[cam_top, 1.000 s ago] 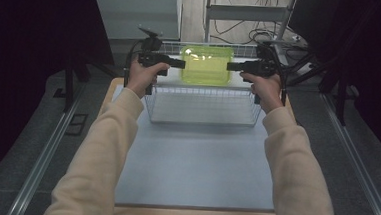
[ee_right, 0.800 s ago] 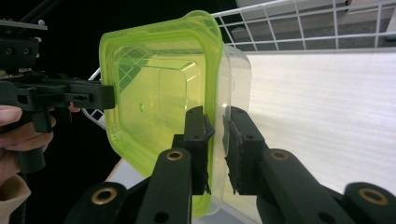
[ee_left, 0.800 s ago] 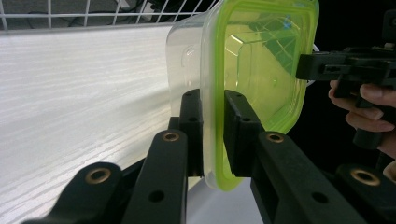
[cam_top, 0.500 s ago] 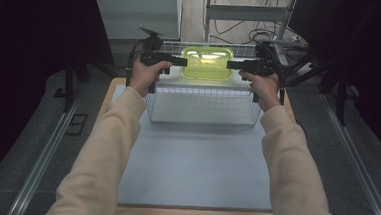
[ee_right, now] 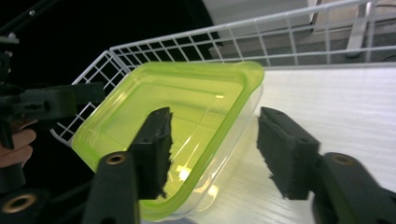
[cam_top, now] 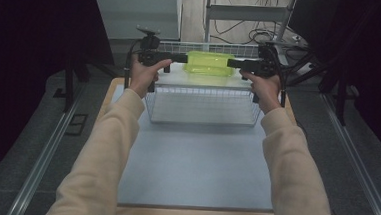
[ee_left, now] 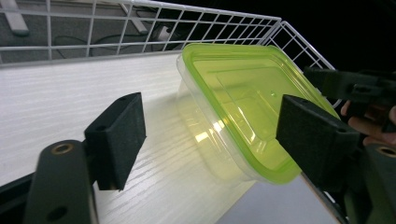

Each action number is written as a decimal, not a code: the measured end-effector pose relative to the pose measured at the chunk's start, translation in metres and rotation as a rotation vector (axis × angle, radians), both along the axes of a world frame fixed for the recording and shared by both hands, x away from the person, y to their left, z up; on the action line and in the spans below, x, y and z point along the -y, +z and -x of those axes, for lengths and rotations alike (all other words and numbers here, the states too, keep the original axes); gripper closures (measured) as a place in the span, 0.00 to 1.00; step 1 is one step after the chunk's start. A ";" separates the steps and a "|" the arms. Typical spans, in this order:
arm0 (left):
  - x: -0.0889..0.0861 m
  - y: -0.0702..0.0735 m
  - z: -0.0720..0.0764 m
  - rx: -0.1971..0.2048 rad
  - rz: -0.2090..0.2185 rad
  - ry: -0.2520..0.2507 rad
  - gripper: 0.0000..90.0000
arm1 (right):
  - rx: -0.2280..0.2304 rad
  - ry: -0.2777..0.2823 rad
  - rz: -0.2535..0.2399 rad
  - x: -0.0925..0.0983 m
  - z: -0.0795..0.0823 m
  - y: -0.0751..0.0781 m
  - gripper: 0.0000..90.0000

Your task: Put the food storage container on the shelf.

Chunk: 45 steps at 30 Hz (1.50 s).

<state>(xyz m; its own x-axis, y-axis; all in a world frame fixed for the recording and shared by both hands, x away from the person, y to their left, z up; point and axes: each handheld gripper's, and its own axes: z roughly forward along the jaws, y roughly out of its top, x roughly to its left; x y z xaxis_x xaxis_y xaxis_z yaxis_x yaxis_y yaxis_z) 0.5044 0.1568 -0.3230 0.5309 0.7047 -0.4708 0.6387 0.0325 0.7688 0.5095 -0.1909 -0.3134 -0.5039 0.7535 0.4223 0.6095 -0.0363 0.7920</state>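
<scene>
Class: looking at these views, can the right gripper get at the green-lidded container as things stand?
Probably yes. The right gripper is open with its jaws already astride the container's near edge, one over the lid and one outside the wall. Nothing lies between them, and the wire basket is open on top.

The person wears long, loose cream sleeves (cam_top: 107, 147) reaching the wrists. Each hand carries a black gripper: the left gripper (ee_left: 210, 135) and right gripper (ee_right: 212, 149) have blocky, foam-padded fingers (ee_left: 119, 135) on black arms with brass-coloured pivot screws (ee_left: 62, 149), and black cables (cam_top: 128, 66) trail down.
</scene>
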 end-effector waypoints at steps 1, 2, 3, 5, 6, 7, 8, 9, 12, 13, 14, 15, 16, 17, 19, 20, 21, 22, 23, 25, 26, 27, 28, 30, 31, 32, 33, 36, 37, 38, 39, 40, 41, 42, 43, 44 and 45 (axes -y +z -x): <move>-0.001 0.001 0.003 0.009 0.004 0.002 0.24 | 0.017 -0.005 0.001 0.003 0.003 0.003 0.45; -0.002 0.001 0.004 0.017 0.003 0.001 0.24 | 0.017 -0.005 0.001 0.003 0.003 0.003 0.45; -0.003 0.002 0.008 0.022 0.001 0.006 0.24 | 0.023 -0.004 0.000 0.004 0.005 0.003 0.44; -0.005 0.001 0.016 0.031 -0.007 0.002 0.23 | 0.045 0.003 -0.001 0.008 0.011 0.005 0.42; -0.006 0.001 0.021 0.041 -0.008 -0.005 0.23 | 0.055 0.012 -0.005 0.010 0.016 0.006 0.42; -0.007 0.001 0.025 0.048 -0.014 -0.014 0.23 | 0.057 0.023 -0.007 0.012 0.020 0.006 0.41; -0.007 0.001 0.030 0.053 -0.013 -0.016 0.23 | 0.060 0.031 -0.007 0.013 0.025 0.006 0.40; -0.008 0.000 0.035 0.060 -0.011 -0.024 0.23 | 0.070 0.044 0.000 0.014 0.029 0.007 0.40; -0.011 -0.001 0.050 0.082 0.019 -0.049 0.23 | 0.101 0.085 0.030 0.016 0.044 0.009 0.38; -0.012 -0.002 0.056 0.086 0.031 -0.063 0.23 | 0.118 0.099 0.035 0.016 0.049 0.009 0.38; -0.012 -0.003 0.061 0.089 0.040 -0.077 0.23 | 0.129 0.112 0.042 0.016 0.054 0.009 0.38; -0.013 -0.004 0.066 0.094 0.037 -0.085 0.23 | 0.151 0.138 0.044 0.017 0.064 0.007 0.38; -0.013 -0.006 0.074 0.111 0.027 -0.095 0.23 | 0.162 0.160 0.049 0.016 0.071 0.005 0.37; -0.013 -0.006 0.079 0.122 0.020 -0.099 0.23 | 0.162 0.160 0.049 0.016 0.071 0.005 0.37; -0.015 -0.009 0.095 0.152 0.017 -0.119 0.23 | 0.170 0.185 0.057 0.016 0.081 0.000 0.37; -0.015 -0.010 0.102 0.160 0.018 -0.122 0.23 | 0.177 0.205 0.059 0.016 0.088 -0.004 0.36; -0.016 -0.012 0.109 0.167 0.018 -0.125 0.23 | 0.184 0.217 0.066 0.016 0.093 -0.008 0.36; -0.016 -0.014 0.114 0.173 0.016 -0.130 0.23 | 0.193 0.231 0.078 0.016 0.099 -0.012 0.35; -0.016 -0.017 0.123 0.180 0.010 -0.136 0.23 | 0.211 0.256 0.093 0.016 0.112 -0.021 0.34; -0.015 -0.025 0.138 0.190 -0.001 -0.149 0.23 | 0.216 0.262 0.095 0.016 0.117 -0.025 0.34; -0.014 -0.034 0.151 0.198 -0.009 -0.167 0.23 | 0.227 0.285 0.097 0.018 0.129 -0.035 0.33; -0.014 -0.034 0.151 0.198 -0.009 -0.167 0.23 | 0.227 0.285 0.097 0.018 0.129 -0.035 0.33; -0.014 -0.045 0.165 0.200 -0.013 -0.177 0.23 | 0.236 0.300 0.098 0.020 0.142 -0.047 0.32; -0.014 -0.053 0.173 0.198 -0.010 -0.185 0.24 | 0.235 0.307 0.095 0.021 0.148 -0.052 0.32; -0.014 -0.060 0.180 0.193 -0.007 -0.186 0.24 | 0.233 0.316 0.094 0.023 0.156 -0.059 0.31; -0.014 -0.066 0.184 0.191 -0.004 -0.186 0.24 | 0.235 0.318 0.097 0.024 0.161 -0.064 0.31; -0.014 -0.081 0.196 0.181 -0.010 -0.192 0.24 | 0.241 0.327 0.115 0.025 0.173 -0.074 0.30; -0.014 -0.098 0.209 0.171 -0.031 -0.192 0.24 | 0.244 0.334 0.140 0.027 0.183 -0.086 0.29; -0.013 -0.103 0.212 0.165 -0.040 -0.196 0.24 | 0.240 0.339 0.146 0.028 0.187 -0.093 0.29; -0.013 -0.110 0.217 0.159 -0.050 -0.201 0.24 | 0.237 0.338 0.149 0.029 0.190 -0.098 0.29; -0.013 -0.123 0.226 0.155 -0.070 -0.197 0.24 | 0.215 0.339 0.155 0.032 0.197 -0.112 0.28; -0.013 -0.123 0.226 0.155 -0.070 -0.197 0.24 | 0.214 0.332 0.156 0.034 0.199 -0.119 0.28; -0.013 -0.130 0.230 0.149 -0.077 -0.198 0.23 | 0.213 0.324 0.155 0.035 0.201 -0.125 0.28; -0.013 -0.142 0.235 0.133 -0.088 -0.205 0.23 | 0.208 0.321 0.156 0.036 0.203 -0.131 0.28; -0.013 -0.142 0.235 0.133 -0.088 -0.205 0.23 | 0.208 0.321 0.156 0.036 0.203 -0.131 0.28; -0.012 -0.147 0.237 0.123 -0.104 -0.205 0.23 | 0.204 0.318 0.155 0.037 0.205 -0.137 0.28; -0.010 -0.159 0.240 0.113 -0.123 -0.195 0.23 | 0.174 0.338 0.167 0.037 0.207 -0.149 0.27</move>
